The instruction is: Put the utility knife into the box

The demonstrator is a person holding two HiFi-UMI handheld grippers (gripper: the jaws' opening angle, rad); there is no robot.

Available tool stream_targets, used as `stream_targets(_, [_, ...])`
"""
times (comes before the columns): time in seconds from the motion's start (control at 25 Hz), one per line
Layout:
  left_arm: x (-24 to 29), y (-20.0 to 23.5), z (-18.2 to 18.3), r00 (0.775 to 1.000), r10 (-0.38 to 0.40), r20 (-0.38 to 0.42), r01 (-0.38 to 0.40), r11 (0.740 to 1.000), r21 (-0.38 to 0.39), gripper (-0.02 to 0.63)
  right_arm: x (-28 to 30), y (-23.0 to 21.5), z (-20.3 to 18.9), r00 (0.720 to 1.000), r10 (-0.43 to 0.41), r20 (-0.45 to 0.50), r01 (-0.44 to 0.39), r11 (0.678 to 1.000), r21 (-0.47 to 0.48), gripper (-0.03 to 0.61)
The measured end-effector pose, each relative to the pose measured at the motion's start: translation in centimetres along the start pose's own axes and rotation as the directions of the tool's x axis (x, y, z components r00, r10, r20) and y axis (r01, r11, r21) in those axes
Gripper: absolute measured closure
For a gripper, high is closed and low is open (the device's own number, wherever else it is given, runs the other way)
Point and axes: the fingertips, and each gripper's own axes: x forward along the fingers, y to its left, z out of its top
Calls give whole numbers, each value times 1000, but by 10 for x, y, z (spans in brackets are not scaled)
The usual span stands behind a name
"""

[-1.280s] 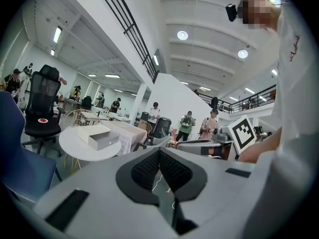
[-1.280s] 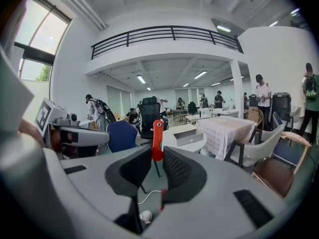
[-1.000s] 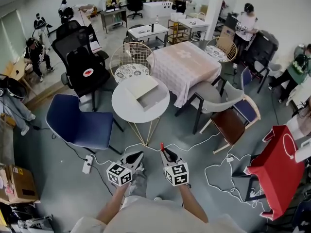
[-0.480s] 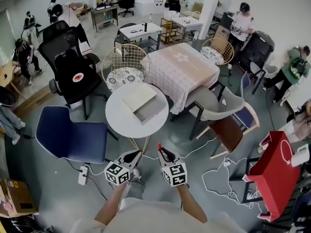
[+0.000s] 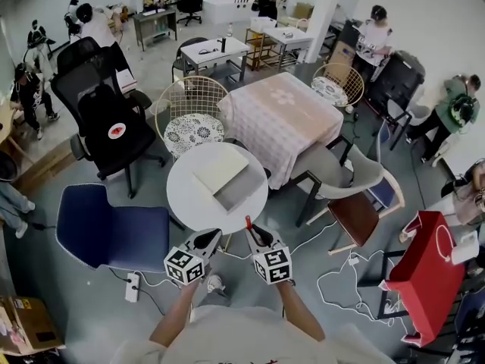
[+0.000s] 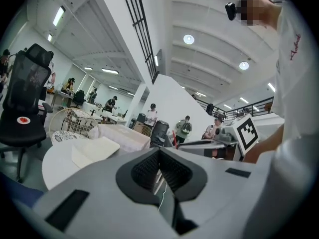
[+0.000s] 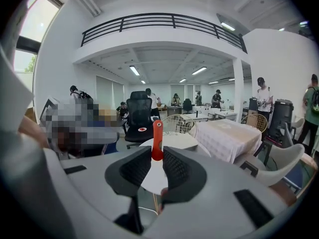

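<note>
The round table (image 5: 184, 196) has a bare top between its near edge and the open box (image 5: 231, 188), so we can pass there. A blue chair (image 5: 114, 233) stands near at the left, a grey chair (image 5: 331, 156) at the right.

Forearms extended side by side. Left gripper (image 5: 213, 236) fingers together (empty); right gripper (image 5: 255, 232) clamps utility knife (image 7: 157, 139).

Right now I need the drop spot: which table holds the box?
The small round white table: the pale box lies on it. The square cloth-covered table behind it carries no box.
</note>
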Motion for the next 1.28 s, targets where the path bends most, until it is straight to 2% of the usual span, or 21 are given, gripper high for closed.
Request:
stream_targets(0.2, [13,35,30,1000,-18,10,18,1000,17,603,35,-6,39,999,-12,34,13,1000,-11,498])
stream_targets(0.44, [34,51,52,998,-63,-1,63,997,40,603,55,-20,58,998,-49,50,49,999,1,498])
stream_targets(0.8, [40,66,30,997,-65,-41,66,998,5,603,70,-26,38,998,-53,15,53,998,30,498])
stream_targets(1.28, [55,92,13,997,-1,-81,-4,998,-62,603,105,-44,24,999,11,-49,-8,998,57,497])
